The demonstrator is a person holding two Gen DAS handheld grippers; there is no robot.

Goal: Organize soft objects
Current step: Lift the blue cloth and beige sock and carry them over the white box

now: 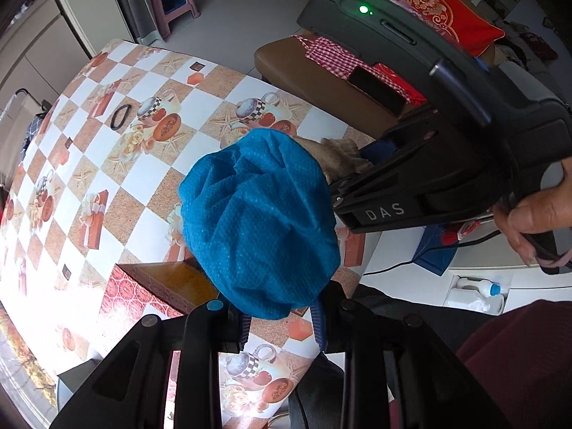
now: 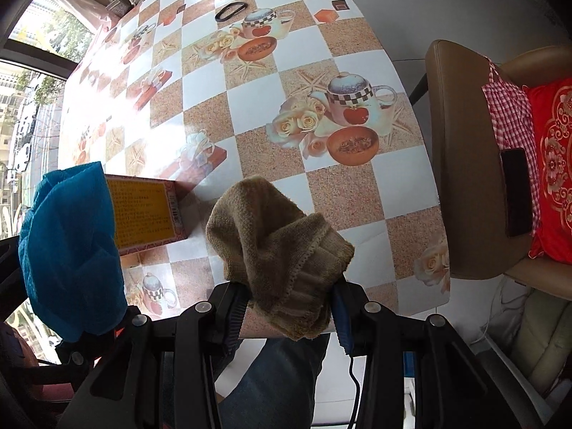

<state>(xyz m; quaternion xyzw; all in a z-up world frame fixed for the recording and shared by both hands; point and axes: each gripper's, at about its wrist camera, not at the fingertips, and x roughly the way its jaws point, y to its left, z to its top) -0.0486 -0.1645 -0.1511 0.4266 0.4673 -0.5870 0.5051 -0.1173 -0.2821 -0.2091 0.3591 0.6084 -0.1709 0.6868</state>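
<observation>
My left gripper point(image 1: 280, 316) is shut on a bunched blue cloth point(image 1: 261, 221) and holds it above the near edge of the table. The blue cloth also shows in the right wrist view point(image 2: 71, 250) at the left. My right gripper point(image 2: 287, 307) is shut on a crumpled brown fleece cloth point(image 2: 279, 246) and holds it above the table's near edge. The right gripper's body point(image 1: 429, 164) shows in the left wrist view at the right, with a bit of the brown cloth point(image 1: 339, 157) behind the blue one.
The table point(image 2: 321, 186) has a checkered cloth printed with teapots. A red and yellow box point(image 2: 146, 211) lies near the front edge, below the blue cloth. A black hair tie point(image 2: 230, 10) lies far back. A brown chair point(image 2: 464, 161) with a red cushion stands at the right.
</observation>
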